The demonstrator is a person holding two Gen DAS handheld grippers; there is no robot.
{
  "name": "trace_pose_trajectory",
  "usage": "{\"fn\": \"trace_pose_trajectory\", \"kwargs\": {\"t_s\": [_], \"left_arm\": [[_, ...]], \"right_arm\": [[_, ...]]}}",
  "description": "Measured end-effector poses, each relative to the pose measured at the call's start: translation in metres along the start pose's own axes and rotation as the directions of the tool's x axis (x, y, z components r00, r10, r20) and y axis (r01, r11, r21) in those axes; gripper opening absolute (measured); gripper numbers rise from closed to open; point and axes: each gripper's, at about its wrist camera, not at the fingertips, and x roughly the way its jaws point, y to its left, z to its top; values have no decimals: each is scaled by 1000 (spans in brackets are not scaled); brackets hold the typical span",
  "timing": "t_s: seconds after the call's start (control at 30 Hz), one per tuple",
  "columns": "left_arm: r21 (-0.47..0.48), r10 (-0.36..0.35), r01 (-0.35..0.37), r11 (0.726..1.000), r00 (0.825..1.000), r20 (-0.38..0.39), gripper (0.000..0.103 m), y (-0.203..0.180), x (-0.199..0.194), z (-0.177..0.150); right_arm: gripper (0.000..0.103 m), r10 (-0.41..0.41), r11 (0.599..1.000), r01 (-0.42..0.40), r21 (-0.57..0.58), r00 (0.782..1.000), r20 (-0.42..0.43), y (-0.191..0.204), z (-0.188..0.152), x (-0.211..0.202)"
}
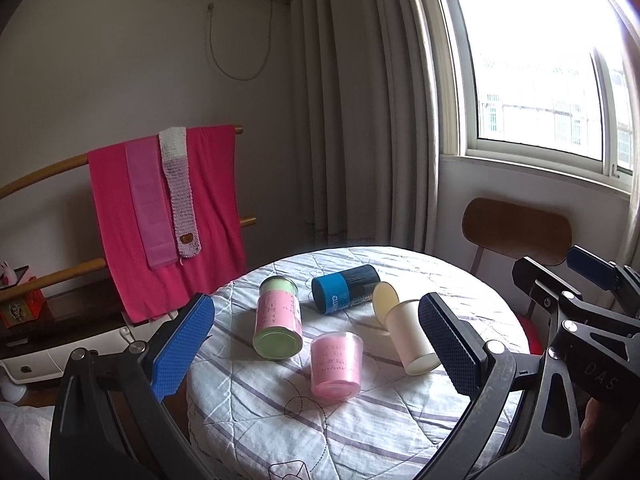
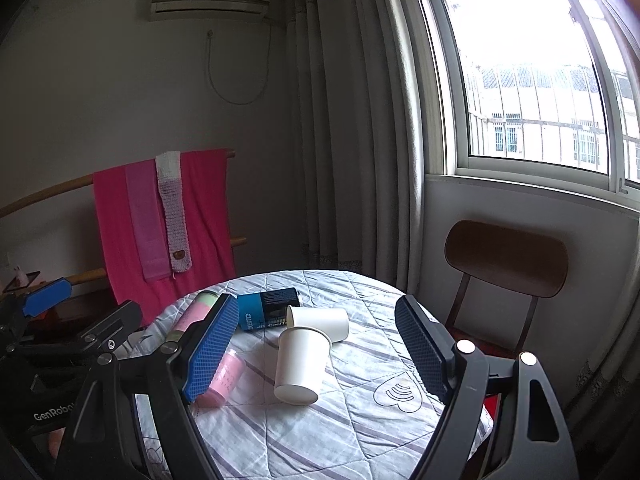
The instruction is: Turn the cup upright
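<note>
While both grippers hang over the round table, this is how things lie, from near to far:

Left gripper [image 1: 316, 344]: its two blue pads are wide apart and hold nothing; it hangs above the near edge of the table

Right gripper [image 2: 316, 344]: its pads are wide apart too, with nothing between them; it sits just to the right of the left gripper

Table [image 1: 400, 432]: round, with a white and purple striped quilt over it

Pink cup [image 1: 336, 364]: stands mouth down, the nearest thing on the table in the left view

White cup [image 2: 301, 360]: paper, tipped over with its flat bottom toward the camera and its mouth away; it leans on a second cup behind it, and in the right view it shows between the right gripper's pads

Second cup [image 2: 320, 322]: white paper, lies on its side just behind the white cup, touching it, with its open mouth to the left

Pink can [image 1: 278, 322]: has green ends, lies on its side left of the pink cup

Blue can [image 1: 344, 288]: blue and black, lies on its side behind the cups

Chair [image 2: 506, 258]: brown back, stands past the table on the right, under the window

Towels [image 1: 164, 216]: pink, hang on a wooden rack far off on the left

Curtain [image 1: 360, 100]: grey, hangs in the corner beside the bright window
</note>
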Motion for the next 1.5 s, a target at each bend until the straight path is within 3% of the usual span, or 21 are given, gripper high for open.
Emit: {"fn": "trace_pose_trajectory", "kwargs": {"t_s": [0.2,0.3,0.53,0.8,1.0,1.13,1.23,1.4,1.5], "left_arm": [[-11,5,-6,1000,998,-59,103,8,20,-7],[-22,-4,1,1000,992,-125,103,15,36,-10],[-77,-63,43,996,957,-284,103,34,75,-27],[-74,-82,59,996,925,-372,103,40,104,-38],[-65,-85,65,996,917,-390,103,40,117,-39],[-53,-78,62,997,911,-405,103,43,123,-41],[-49,-79,64,997,904,-421,103,44,128,-44],[-47,-81,68,997,899,-431,103,43,132,-47],[-39,-84,75,996,897,-433,103,40,133,-48]], "right_arm": [[82,9,1000,-9,1,997,-71,0,-5,19],[82,13,1000,-12,11,993,-115,-2,-8,32],[82,31,999,-26,25,968,-247,-5,-21,66],[82,139,988,-96,120,891,-433,-10,-33,116],[82,153,985,-93,143,849,-505,-10,-36,137],[82,186,978,-97,185,809,-558,-13,-37,154],[82,174,981,-91,170,800,-574,-11,-35,160],[82,187,981,-95,171,715,-674,-10,-38,196],[82,204,977,-94,192,678,-707,-12,-41,210]]}}
